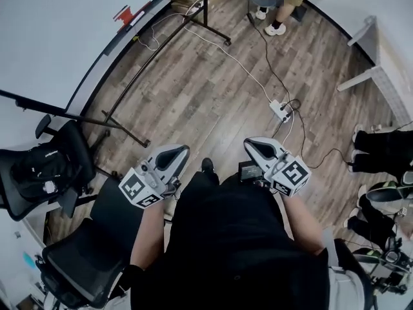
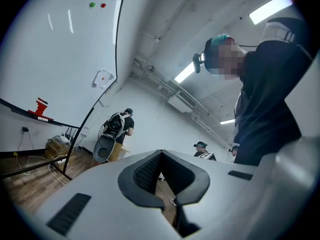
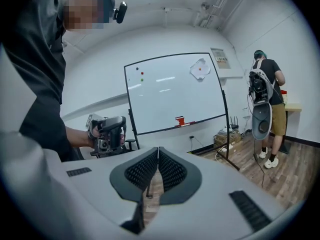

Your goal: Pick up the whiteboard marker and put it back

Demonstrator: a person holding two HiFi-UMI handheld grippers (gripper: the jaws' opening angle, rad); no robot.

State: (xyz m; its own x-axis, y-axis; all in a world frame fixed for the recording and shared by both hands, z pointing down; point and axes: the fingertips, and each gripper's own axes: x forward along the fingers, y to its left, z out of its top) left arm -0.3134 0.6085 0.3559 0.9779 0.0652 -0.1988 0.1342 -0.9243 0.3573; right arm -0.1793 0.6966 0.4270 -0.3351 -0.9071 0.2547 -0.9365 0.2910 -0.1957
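The whiteboard (image 1: 58, 37) stands at the upper left on a black wheeled frame. On its ledge sits a small red object (image 1: 129, 13), also seen in the left gripper view as a red object (image 2: 41, 108) and in the right gripper view as a red object (image 3: 181, 120). I cannot make out a marker clearly. Both grippers are held close to the person's body, above the wooden floor and far from the board. The left gripper (image 1: 175, 155) (image 2: 161, 152) is shut and empty. The right gripper (image 1: 257, 145) (image 3: 158, 149) is shut too, with nothing in it.
Black office chairs (image 1: 71, 257) stand at the lower left. A white power strip (image 1: 281, 110) with cables lies on the floor ahead. The board's stand legs (image 1: 129, 131) reach across the floor. A person (image 1: 277, 5) stands at the far end; bags and shoes (image 1: 381, 150) lie right.
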